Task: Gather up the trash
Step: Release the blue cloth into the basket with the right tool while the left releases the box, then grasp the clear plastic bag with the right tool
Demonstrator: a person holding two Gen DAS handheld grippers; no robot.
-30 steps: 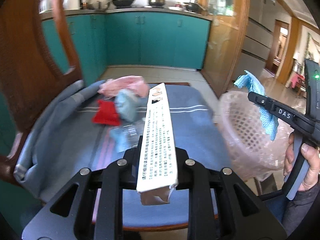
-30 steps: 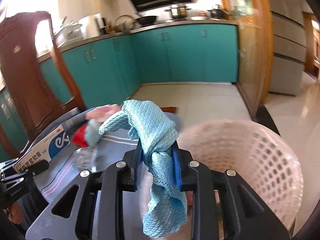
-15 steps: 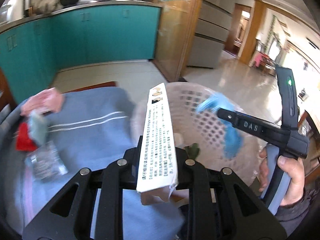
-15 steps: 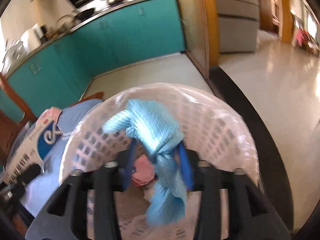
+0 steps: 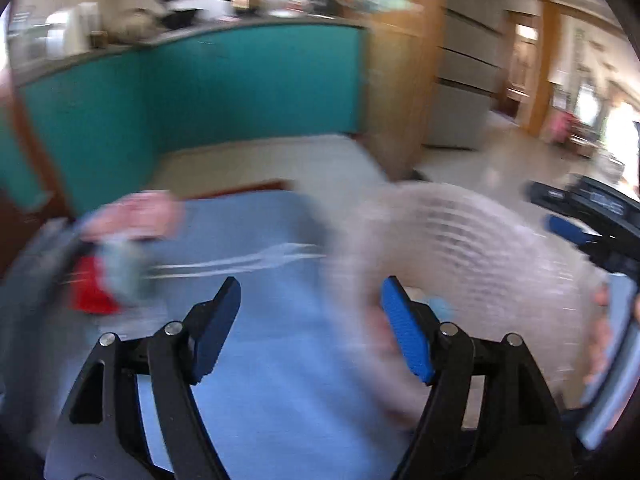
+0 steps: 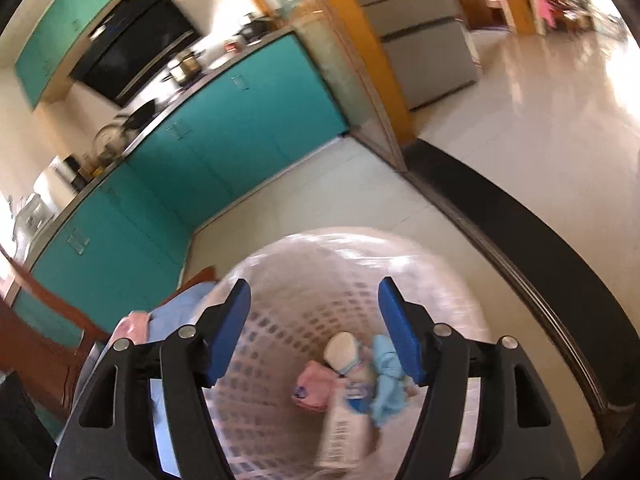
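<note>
My right gripper (image 6: 314,292) hangs over the pale mesh basket (image 6: 280,292), its jaws opening with nothing between them. Down in the basket lie the long white carton (image 6: 344,416), the light blue cloth (image 6: 386,380) and a pink item (image 6: 314,386). My left gripper (image 5: 310,292) is over the blue-covered seat (image 5: 260,320) beside the basket (image 5: 460,248), its jaws also opening and empty. Blurred trash stays on the seat's left: a pink piece (image 5: 138,216), a red piece (image 5: 90,288) and a pale blue piece (image 5: 122,264). The right gripper (image 5: 568,216) shows at the right edge of the left wrist view.
Teal kitchen cabinets (image 6: 224,132) and a counter with pots run behind. A wooden chair back (image 6: 36,332) rises at the left. Pale tiled floor (image 6: 520,112) and a dark threshold strip (image 6: 520,232) lie to the right of the basket.
Both grippers swung right from the seat to the basket and opened. The carton left the left gripper and the blue cloth left the right; both now lie in the basket.
</note>
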